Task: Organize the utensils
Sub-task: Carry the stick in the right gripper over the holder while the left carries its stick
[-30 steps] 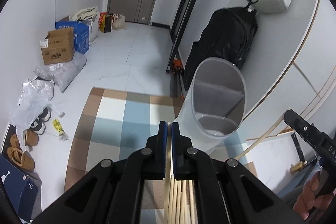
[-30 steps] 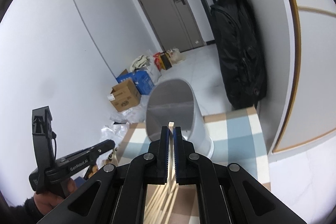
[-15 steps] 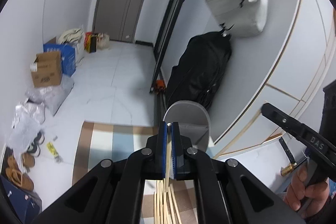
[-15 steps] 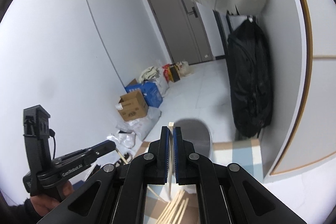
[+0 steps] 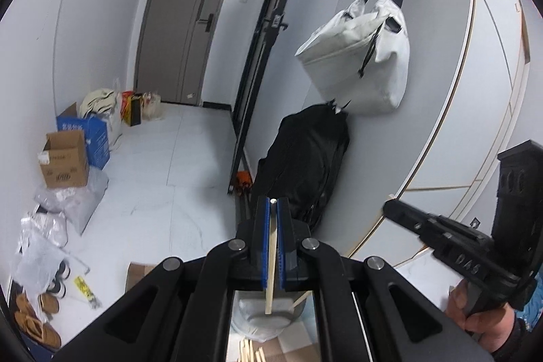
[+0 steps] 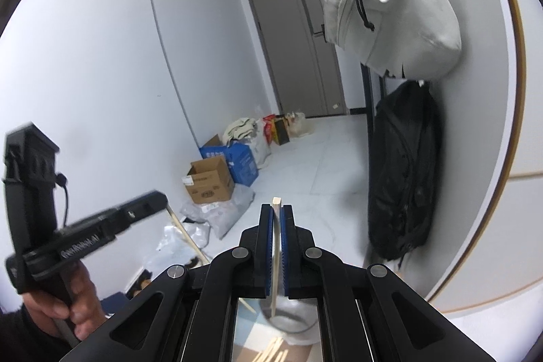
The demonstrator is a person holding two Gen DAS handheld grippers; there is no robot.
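Both grippers have risen since a second ago, so the round container [image 5: 268,321] that filled the middle of each view now sits small and low beneath the jaws. Largest ahead are the white bag [image 5: 359,56] and black bag [image 5: 305,165] against the right wall. The left gripper [image 5: 272,246] is clamped on one chopstick [image 5: 270,273], the right gripper [image 6: 277,246] on another chopstick [image 6: 275,277], each hanging tip-down over the container's mouth. This looks like the carry-and-drop step; next calls for lining each tip inside the rim, then letting go. Loose chopsticks [image 5: 251,353] lie on the mat nearby. Open floor spreads far and left; the right wall is close
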